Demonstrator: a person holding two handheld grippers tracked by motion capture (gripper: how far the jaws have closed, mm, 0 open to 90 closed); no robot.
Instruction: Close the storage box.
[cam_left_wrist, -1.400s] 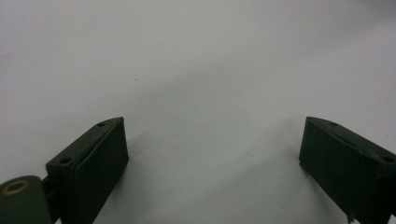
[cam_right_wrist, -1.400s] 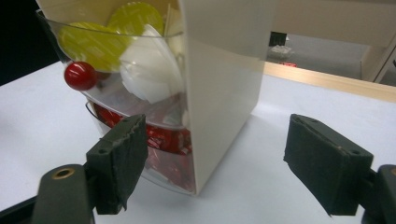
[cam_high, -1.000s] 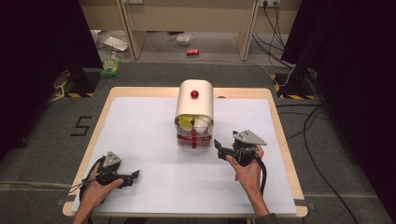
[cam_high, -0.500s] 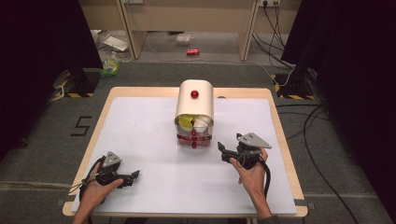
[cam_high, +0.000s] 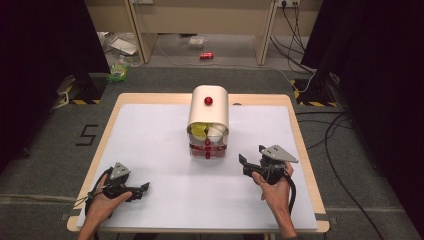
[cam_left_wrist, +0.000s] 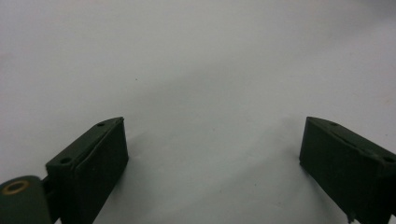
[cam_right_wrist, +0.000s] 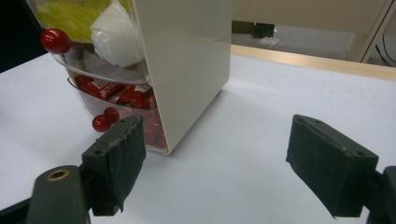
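Note:
A cream drawer cabinet (cam_high: 208, 117) with a red knob (cam_high: 208, 101) on its top stands mid-table. Its clear drawers face me: the upper one holds yellow and white packets (cam_right_wrist: 84, 23), the lower ones red packets (cam_right_wrist: 116, 91), each with a red ball knob (cam_right_wrist: 56, 40). My right gripper (cam_high: 243, 162) is open, a little right of the cabinet's front and apart from it; its jaws (cam_right_wrist: 215, 158) have nothing between them. Near the front left corner my left gripper (cam_high: 145, 187) rests open over bare white table (cam_left_wrist: 212, 149).
A white sheet (cam_high: 150, 140) covers the wooden table (cam_high: 301, 150). Cables (cam_high: 340, 135) run across the floor on the right. A red can (cam_high: 206, 55) and some litter lie on the floor beyond the far edge.
My right gripper has drifted slightly toward the near right, away from the cabinet. The left gripper has stayed put.

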